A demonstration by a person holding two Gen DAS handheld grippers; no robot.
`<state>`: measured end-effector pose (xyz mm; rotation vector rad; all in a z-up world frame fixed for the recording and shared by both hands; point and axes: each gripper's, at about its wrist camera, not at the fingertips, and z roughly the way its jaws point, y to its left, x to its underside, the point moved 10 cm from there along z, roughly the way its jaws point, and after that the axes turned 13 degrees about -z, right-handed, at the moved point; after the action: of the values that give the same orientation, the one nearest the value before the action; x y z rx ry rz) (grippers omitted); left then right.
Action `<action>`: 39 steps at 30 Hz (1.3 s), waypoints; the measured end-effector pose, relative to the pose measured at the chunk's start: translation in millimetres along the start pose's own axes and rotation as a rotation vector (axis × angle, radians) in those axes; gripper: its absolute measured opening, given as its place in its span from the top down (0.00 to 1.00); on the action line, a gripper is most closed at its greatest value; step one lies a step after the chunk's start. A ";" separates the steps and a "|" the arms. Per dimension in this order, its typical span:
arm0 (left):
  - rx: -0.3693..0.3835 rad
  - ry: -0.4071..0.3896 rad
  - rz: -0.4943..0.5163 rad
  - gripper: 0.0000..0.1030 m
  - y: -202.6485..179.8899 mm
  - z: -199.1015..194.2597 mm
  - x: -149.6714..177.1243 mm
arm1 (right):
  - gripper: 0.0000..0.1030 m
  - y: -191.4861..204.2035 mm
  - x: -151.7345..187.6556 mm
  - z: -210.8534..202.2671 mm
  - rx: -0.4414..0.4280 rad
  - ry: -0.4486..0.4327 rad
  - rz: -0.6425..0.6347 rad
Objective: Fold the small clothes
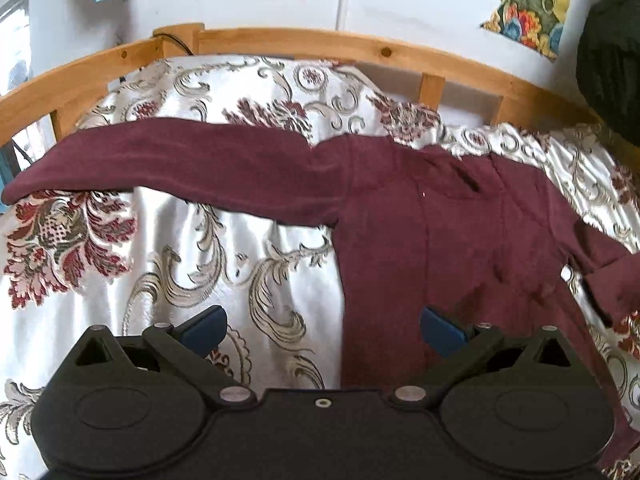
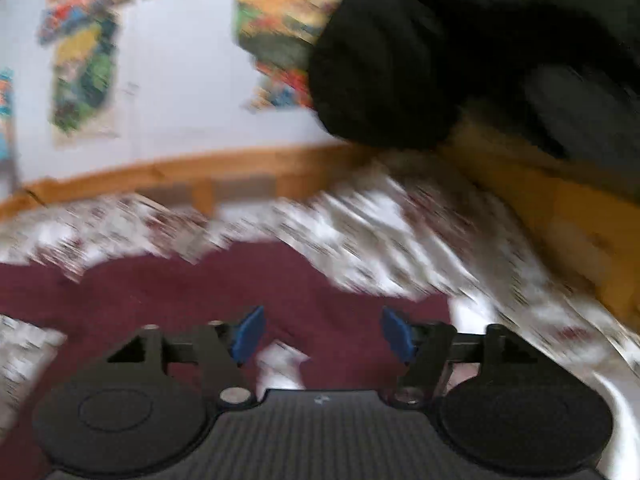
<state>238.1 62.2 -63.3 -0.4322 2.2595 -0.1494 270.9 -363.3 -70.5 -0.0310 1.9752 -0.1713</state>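
One maroon garment (image 1: 448,240) is seen spread flat on the floral bedspread (image 1: 224,256), with one long sleeve (image 1: 172,168) stretched out to the left of its body, towards the wooden bed rail (image 1: 304,42). A second sleeve is partly seen at the garment's right side. The left gripper (image 1: 323,326) is held above the garment's left edge, its two blue fingers spread wide with nothing between them. The right gripper (image 2: 322,334) is likewise opened wide and empty over the garment, in a heavily blurred view. No readable writing can be made out on the garment.
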 end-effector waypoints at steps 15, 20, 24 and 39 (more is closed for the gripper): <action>-0.038 0.075 0.111 0.01 -14.3 12.9 21.1 | 0.35 79.0 43.8 83.0 -0.010 0.138 -0.443; -0.035 0.059 0.092 0.01 -8.7 15.1 14.1 | 0.82 72.7 44.6 94.0 -0.051 0.195 -0.339; -0.017 0.052 0.059 0.01 -4.9 13.0 8.0 | 0.85 63.7 -0.2 44.8 -0.104 0.081 -0.187; -0.042 -0.039 -0.082 0.01 41.8 -20.5 -12.3 | 0.84 238.9 -62.5 -71.3 -0.598 -0.103 -0.303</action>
<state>219.5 104.9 -51.2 -0.5459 2.2108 -0.1348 244.4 -113.1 -18.0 -0.7124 1.8458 0.2268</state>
